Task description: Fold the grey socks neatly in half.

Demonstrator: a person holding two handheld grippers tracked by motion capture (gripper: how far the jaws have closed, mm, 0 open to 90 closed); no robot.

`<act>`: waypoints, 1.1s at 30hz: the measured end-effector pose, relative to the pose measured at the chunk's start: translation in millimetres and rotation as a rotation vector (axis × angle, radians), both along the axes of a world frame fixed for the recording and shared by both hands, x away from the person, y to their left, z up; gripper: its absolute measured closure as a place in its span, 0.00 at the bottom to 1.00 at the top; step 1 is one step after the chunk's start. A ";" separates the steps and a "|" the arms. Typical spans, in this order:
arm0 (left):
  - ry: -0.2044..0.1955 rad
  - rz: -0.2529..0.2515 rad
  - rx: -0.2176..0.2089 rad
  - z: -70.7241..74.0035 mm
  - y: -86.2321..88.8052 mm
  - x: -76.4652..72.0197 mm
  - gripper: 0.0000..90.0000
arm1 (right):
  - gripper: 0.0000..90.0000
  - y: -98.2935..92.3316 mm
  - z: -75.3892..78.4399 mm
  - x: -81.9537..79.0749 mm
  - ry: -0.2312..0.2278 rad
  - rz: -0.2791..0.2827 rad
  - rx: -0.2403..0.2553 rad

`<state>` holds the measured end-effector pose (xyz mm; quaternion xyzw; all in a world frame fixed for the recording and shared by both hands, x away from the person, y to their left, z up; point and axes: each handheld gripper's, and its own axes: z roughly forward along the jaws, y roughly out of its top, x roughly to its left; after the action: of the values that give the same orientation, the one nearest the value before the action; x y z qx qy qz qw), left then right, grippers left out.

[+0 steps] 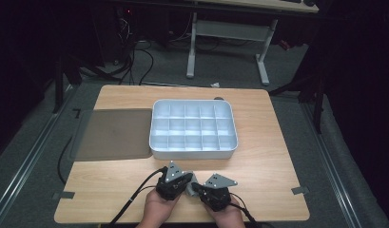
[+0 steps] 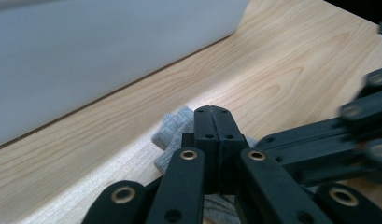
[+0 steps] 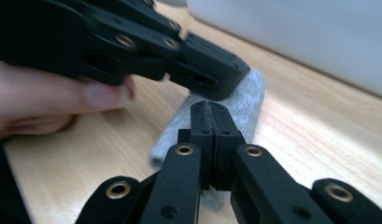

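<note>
Basically both tools, left tool (image 1: 187, 183) & right tool (image 1: 198, 189), pinch the grey sock (image 2: 174, 130) low-centre on the worktop (image 1: 258, 166), w/ tray (image 1: 192, 151) compartments unfilled, so placing's not yet done.

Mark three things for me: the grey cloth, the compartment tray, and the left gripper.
grey cloth (image 3: 251, 100), right gripper view, upper end of the roll.
compartment tray (image 1: 192, 154), high view, near outer wall.
left gripper (image 2: 212, 116), left gripper view, tips of its closed jaws.

One grey cloth (image 1: 192, 185), one compartment tray (image 1: 194, 152), one dark mat (image 1: 115, 134).
</note>
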<state>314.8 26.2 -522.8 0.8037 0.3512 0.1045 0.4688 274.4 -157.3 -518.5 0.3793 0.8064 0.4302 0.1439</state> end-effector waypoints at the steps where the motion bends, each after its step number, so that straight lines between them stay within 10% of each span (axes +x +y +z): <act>1: -0.006 -0.001 0.005 -0.2 0.0 -0.4 1.00 | 1.00 -1.1 4.9 -5.5 -0.003 0.019 0.016; 33: -0.042 0.002 -0.012 -8.3 23.2 -6.3 1.00 | 0.97 13.2 -8.4 -7.9 0.052 0.067 -0.038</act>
<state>308.5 49.5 -531.0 0.7981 0.3426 0.1198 0.4809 266.5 -144.0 -526.9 0.3604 0.8301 0.4095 0.1155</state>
